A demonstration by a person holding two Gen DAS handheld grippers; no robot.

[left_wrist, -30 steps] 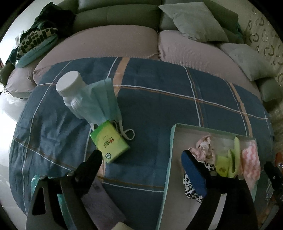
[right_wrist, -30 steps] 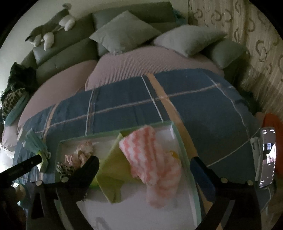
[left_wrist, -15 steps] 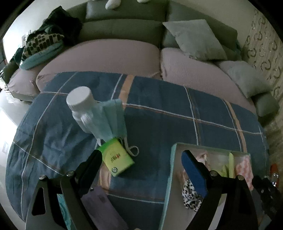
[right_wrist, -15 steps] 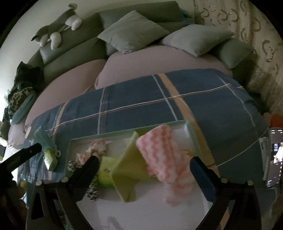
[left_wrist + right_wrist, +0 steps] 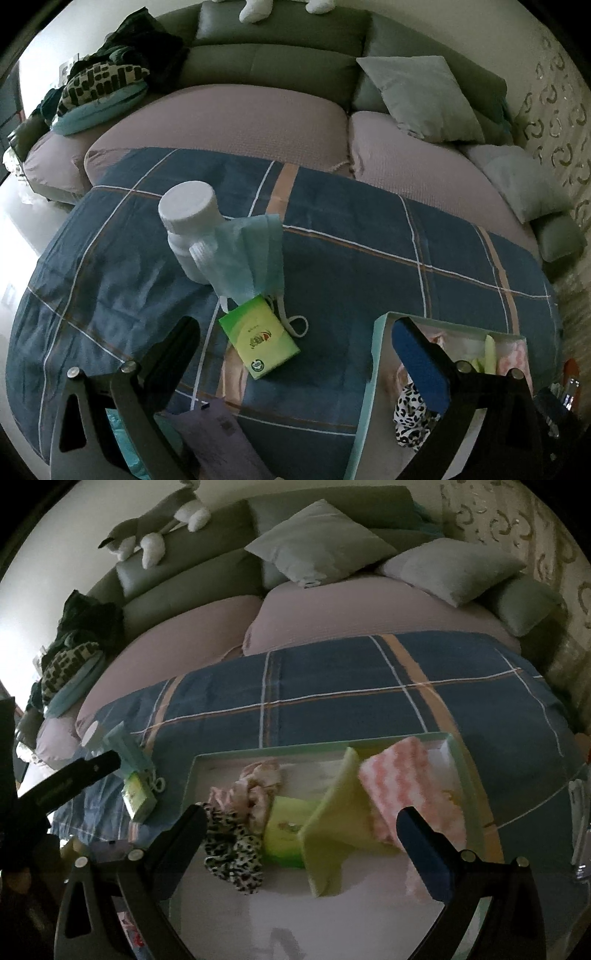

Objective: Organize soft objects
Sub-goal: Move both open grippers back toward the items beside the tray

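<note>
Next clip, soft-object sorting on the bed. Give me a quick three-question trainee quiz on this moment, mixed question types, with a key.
1. True or false: the leopard-print scrunchie lies inside the tray.
2. Multiple choice: what leans against the white bottle? A) a face mask B) a pillow C) a phone
3. Fill in: the green tissue pack lies on the ____ plaid blanket, outside the tray.

Key
1. True; it sits beside the pink scrunchie.
2. A; the face mask rests against it.
3. Blue; the blanket is blue plaid.
</note>
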